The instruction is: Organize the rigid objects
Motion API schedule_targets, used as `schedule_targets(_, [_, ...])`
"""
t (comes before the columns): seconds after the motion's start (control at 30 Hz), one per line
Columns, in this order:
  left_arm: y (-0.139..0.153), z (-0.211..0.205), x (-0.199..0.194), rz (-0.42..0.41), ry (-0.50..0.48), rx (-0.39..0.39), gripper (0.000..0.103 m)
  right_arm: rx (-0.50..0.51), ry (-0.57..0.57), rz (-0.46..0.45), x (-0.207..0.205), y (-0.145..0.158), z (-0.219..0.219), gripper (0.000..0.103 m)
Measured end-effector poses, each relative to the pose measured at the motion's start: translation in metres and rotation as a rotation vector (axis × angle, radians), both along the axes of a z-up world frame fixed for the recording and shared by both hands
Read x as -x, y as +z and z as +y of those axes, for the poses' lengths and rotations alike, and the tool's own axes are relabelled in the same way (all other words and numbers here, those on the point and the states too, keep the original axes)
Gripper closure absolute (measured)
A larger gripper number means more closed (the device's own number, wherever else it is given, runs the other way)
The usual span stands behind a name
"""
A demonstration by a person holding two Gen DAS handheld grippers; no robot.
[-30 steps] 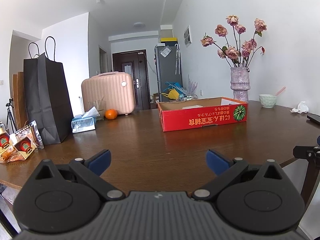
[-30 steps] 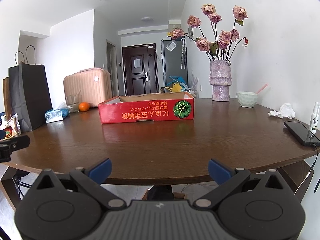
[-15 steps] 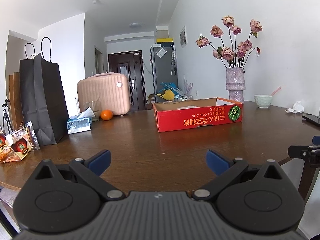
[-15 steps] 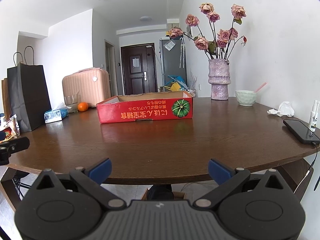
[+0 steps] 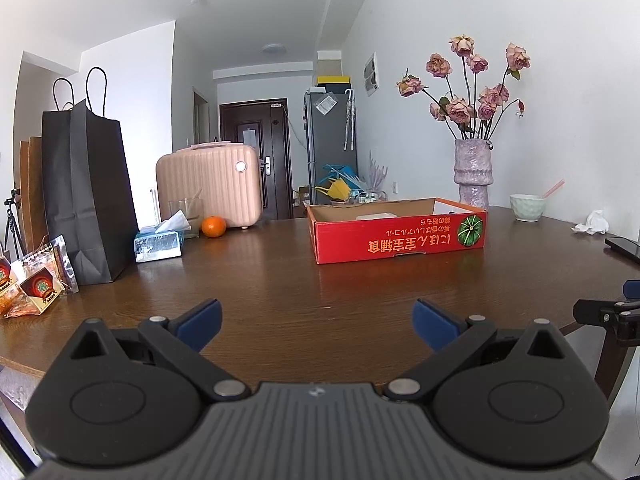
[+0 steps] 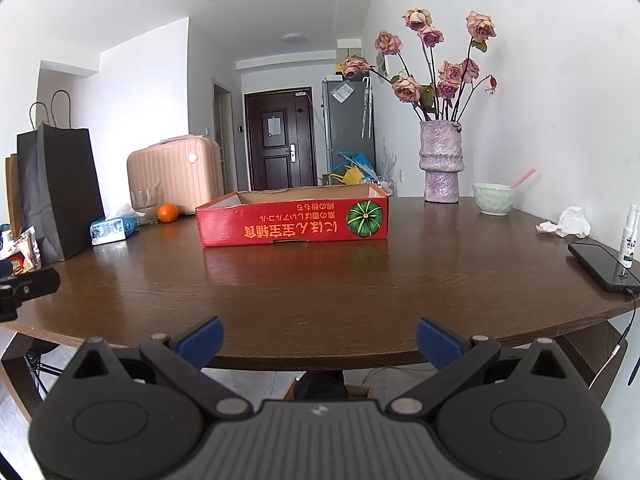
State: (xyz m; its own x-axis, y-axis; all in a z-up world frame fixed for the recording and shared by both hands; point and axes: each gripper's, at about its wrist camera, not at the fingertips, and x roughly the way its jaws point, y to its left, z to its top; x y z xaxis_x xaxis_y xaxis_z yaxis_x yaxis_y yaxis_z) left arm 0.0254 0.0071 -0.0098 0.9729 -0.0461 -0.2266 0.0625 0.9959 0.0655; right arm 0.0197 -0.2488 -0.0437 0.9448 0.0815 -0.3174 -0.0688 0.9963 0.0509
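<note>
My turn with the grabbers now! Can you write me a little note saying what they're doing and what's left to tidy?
Left gripper: open, holding nothing, above the table's near edge.
Right gripper: open, holding nothing, just off the table.
Red box: mid-table; something pale lies inside, the rest is hidden.
Loose things: orange, tissue pack, bowl, phone, spray bottle.
Done: nothing visibly sorted. Left: nearly everything.

The shallow red cardboard box hides most of its contents behind its near wall; only a pale flat item shows, unidentifiable. At the left frame edge, the orange snack packets are cut off. The black phone is cropped at the right edge.
</note>
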Motion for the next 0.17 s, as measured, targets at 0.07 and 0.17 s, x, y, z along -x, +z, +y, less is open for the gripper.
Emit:
schedule_targets(0.07, [0.0001, 0.0005, 0.0000, 0.000, 0.000, 0.003, 0.000, -0.001, 0.000, 0.002, 0.0001, -0.0001, 0.0001, 0.000])
schedule_targets(0.17, [0.0004, 0.0032, -0.0014, 0.003, 0.000, 0.025, 0.000, 0.000, 0.000, 0.001, 0.0000, 0.0000, 0.0004, 0.000])
